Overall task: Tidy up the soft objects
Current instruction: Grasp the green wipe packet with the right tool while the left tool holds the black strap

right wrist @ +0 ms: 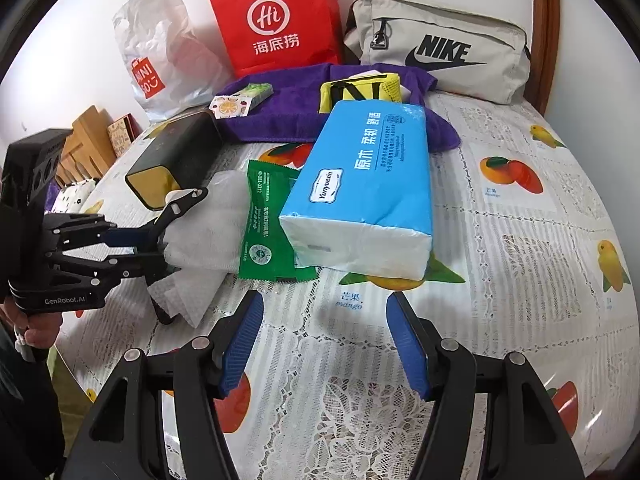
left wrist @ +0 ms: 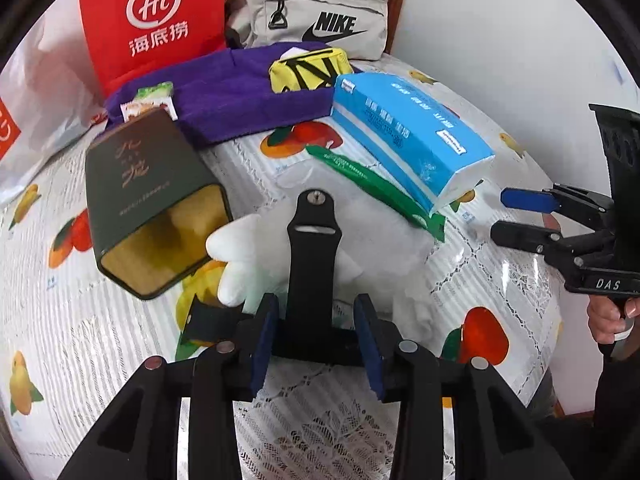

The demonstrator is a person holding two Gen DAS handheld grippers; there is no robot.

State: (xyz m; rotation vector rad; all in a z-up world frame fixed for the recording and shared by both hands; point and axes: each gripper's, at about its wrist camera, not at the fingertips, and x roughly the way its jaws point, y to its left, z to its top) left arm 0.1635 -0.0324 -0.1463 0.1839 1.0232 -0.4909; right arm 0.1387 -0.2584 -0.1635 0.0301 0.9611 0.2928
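A black strap (left wrist: 310, 256) stands between the blue pads of my left gripper (left wrist: 316, 340), over a white soft cloth (left wrist: 384, 236); the pads sit either side of the strap with small gaps, so grip is unclear. In the right wrist view the left gripper (right wrist: 160, 236) reaches the white cloth (right wrist: 212, 232). A blue tissue pack (right wrist: 360, 196) lies on a green wipes packet (right wrist: 268, 232). My right gripper (right wrist: 324, 344) is open and empty, in front of the tissue pack; it also shows in the left wrist view (left wrist: 516, 216).
A purple towel (left wrist: 240, 92) at the back carries a yellow pouch (left wrist: 308, 68) and a small snack packet (left wrist: 150, 100). A dark box (left wrist: 152, 204) lies left. A red paper bag (right wrist: 276, 16), a white plastic bag (right wrist: 160, 56) and a grey Nike bag (right wrist: 440, 48) stand against the wall.
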